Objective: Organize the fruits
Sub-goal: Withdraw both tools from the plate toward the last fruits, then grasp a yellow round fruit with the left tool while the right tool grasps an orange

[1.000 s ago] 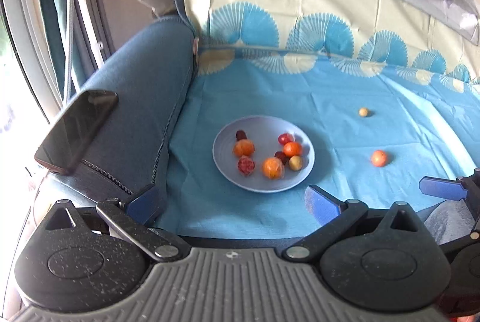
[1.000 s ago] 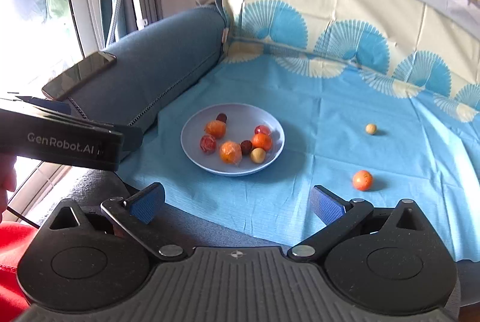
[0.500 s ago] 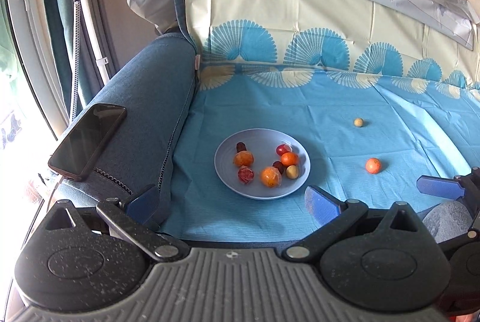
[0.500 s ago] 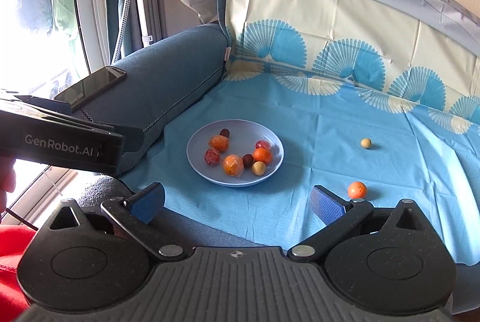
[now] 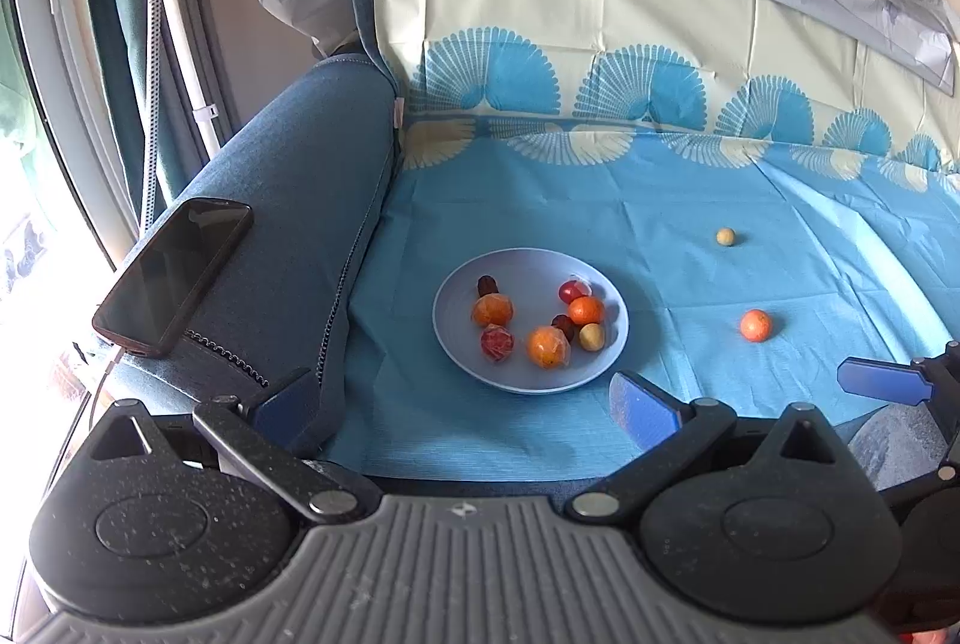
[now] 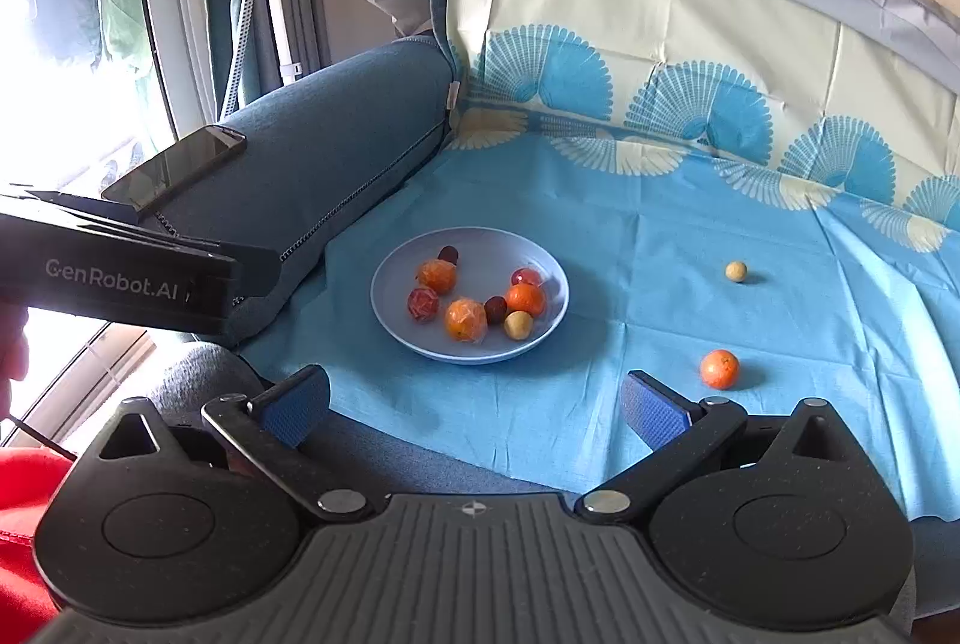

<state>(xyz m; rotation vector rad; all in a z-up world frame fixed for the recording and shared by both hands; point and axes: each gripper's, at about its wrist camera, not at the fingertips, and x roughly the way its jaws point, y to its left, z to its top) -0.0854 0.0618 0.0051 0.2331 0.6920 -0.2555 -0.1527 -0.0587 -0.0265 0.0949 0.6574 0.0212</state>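
Both tools, left tool (image 5: 459,398) and right tool (image 6: 474,404), gape empty; right should straddle the loose orange (image 6: 719,369) squarely, then carry it to the plate (image 6: 396,311).

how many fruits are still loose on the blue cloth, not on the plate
2. An orange fruit lies on the blue cloth right of the plate, nearest the right gripper. A small pale round fruit sits farther back. None looks hidden.
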